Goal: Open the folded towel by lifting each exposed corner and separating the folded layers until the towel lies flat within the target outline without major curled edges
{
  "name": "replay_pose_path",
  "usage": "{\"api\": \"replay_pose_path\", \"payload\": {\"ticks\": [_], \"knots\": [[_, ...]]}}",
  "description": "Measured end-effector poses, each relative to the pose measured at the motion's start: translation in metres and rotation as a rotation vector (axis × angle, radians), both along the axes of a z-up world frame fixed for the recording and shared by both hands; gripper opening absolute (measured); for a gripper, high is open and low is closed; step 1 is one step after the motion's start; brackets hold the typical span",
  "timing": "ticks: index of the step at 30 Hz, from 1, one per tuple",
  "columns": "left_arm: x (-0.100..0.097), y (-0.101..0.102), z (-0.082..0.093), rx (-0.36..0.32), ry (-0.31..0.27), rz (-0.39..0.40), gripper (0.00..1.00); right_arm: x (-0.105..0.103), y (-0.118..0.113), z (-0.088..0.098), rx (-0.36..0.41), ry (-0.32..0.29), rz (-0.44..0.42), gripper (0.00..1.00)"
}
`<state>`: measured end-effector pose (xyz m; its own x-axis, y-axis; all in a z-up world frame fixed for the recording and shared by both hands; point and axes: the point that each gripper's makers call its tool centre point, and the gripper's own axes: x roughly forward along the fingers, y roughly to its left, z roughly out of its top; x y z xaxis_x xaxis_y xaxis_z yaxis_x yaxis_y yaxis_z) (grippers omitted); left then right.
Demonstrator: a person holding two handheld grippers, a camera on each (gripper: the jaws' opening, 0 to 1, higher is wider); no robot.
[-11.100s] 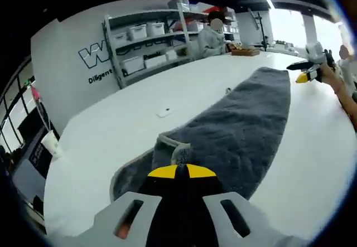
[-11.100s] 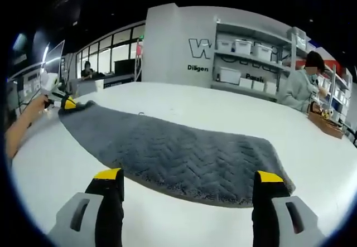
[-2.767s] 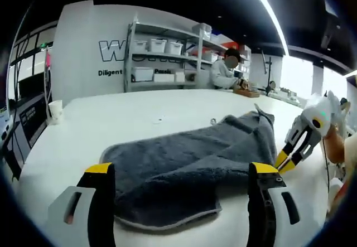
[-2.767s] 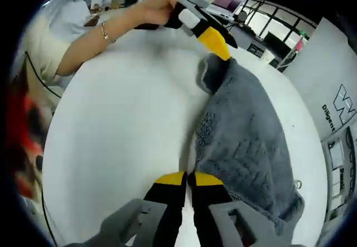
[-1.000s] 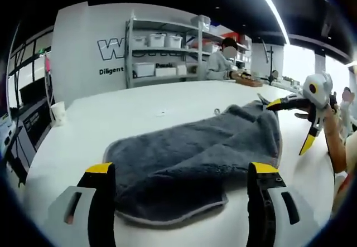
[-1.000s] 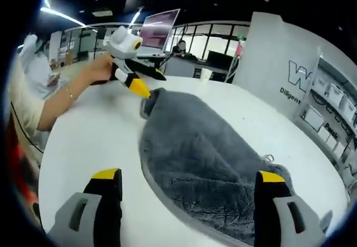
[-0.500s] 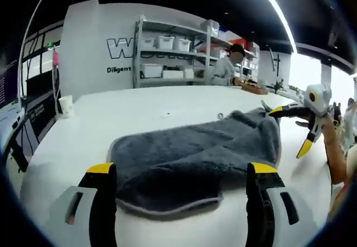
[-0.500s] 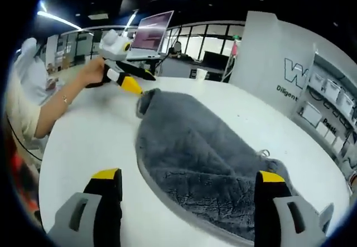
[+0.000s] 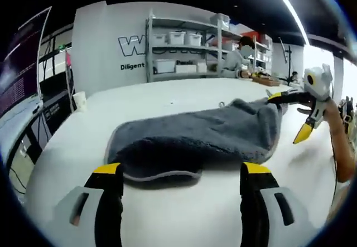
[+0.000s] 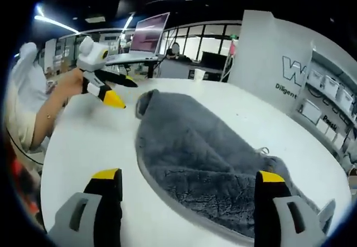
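The towel (image 10: 206, 163) is thick grey cloth, plush and rough-piled with a smoother stitched hem. It lies on a smooth white tabletop (image 9: 184, 213) with a faint sheen. Each claw's jaws look like matt black and yellow plastic.

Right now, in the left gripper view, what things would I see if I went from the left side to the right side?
Paper cup → grey towel on the white table → right gripper, open, with a person's arm behind it.
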<state>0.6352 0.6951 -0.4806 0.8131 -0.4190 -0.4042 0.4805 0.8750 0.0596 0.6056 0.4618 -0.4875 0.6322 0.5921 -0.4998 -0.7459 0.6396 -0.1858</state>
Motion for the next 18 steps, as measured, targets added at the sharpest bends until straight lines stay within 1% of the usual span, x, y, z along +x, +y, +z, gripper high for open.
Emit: {"api": "replay_pose_path", "payload": {"ticks": [2, 5, 8, 9, 11, 12, 14, 18], "knots": [[-0.004, 0.001, -0.001, 0.02, -0.004, 0.004, 0.84, -0.001, 0.001, 0.0, 0.0, 0.0, 0.004, 0.99], [-0.007, 0.005, -0.002, 0.014, -0.003, 0.016, 0.8, 0.0, 0.001, 0.003, 0.002, -0.006, 0.005, 0.99], [-0.006, 0.009, -0.002, -0.035, -0.02, 0.054, 0.71, 0.0, 0.002, 0.004, 0.005, -0.007, 0.004, 0.98], [-0.008, 0.008, -0.003, -0.058, -0.016, 0.065, 0.68, 0.0, 0.002, 0.004, 0.005, -0.007, 0.004, 0.98], [-0.011, 0.003, -0.006, -0.128, 0.0, 0.083, 0.63, 0.0, 0.002, 0.004, 0.001, -0.005, 0.005, 0.98], [-0.014, 0.0, -0.008, -0.159, 0.006, 0.091, 0.61, 0.0, 0.002, 0.003, -0.002, -0.004, 0.005, 0.98], [-0.017, -0.006, -0.013, -0.189, 0.01, 0.113, 0.61, -0.001, 0.002, 0.003, -0.006, -0.003, 0.006, 0.98], [-0.013, -0.009, -0.023, -0.223, 0.019, 0.233, 0.6, -0.001, 0.003, 0.003, -0.009, 0.0, 0.01, 0.97]]}}
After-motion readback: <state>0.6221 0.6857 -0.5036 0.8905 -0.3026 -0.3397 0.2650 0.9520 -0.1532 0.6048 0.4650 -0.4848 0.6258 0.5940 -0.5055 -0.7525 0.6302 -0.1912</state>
